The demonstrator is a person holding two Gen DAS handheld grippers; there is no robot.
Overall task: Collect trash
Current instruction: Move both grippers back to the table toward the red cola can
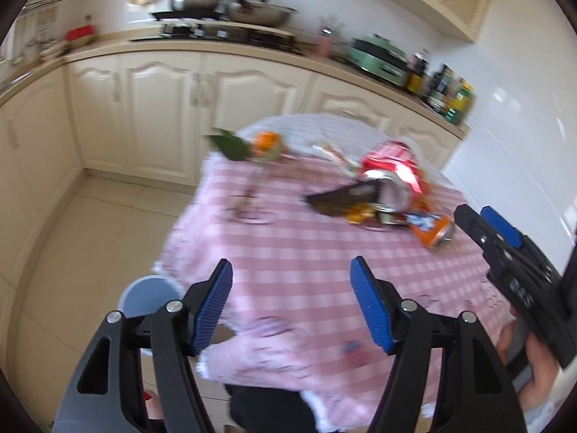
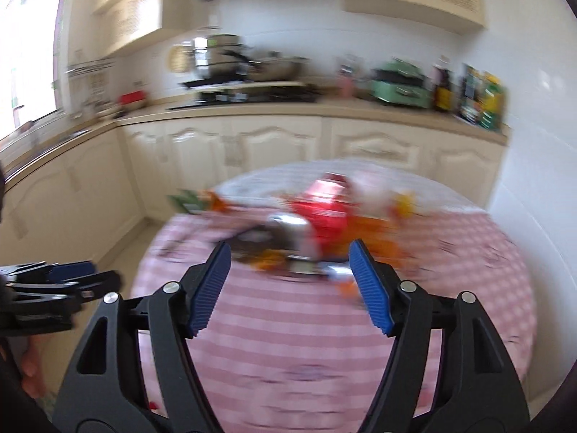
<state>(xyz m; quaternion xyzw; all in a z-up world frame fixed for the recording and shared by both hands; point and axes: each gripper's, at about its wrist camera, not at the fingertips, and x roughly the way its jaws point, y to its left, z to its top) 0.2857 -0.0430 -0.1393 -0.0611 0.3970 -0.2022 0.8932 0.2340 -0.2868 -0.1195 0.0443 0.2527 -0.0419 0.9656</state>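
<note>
Left gripper [image 1: 290,301]: jaws spread wide, nothing between the blue pads; it hangs over the near edge of the table, angled down at the cloth.
Right gripper [image 2: 290,287]: also spread apart and empty, pointing across the table at the litter pile; in the left wrist view it shows at the right edge [image 1: 479,218], held by a hand [image 1: 541,371].
Table [image 1: 310,252]: round, draped in a pink-and-white checked cloth, standing close to the cream kitchen cabinets [image 1: 162,108].
Trash pile: gathered on the far half of the table, well apart from both grippers.
Red can [image 1: 389,169]: crushed, lying on its side with its silver end facing the near side, the biggest piece of the heap.
Dark wrapper [image 1: 342,198]: flat on the cloth, its tip pointing left, touching the red can.
Orange can [image 1: 432,229]: lying on its side at the near right of the pile, just beside the dark wrapper.
Green leaf [image 1: 227,144]: at the far left rim of the table, next to a blurred orange scrap [image 1: 267,142].
Bin [image 1: 148,296]: a pale blue round container on the floor, just beside the table's left edge.
Sharpness: the right wrist view is heavily blurred, so the pile [image 2: 317,227] reads there only as red, orange and dark smears.
</note>
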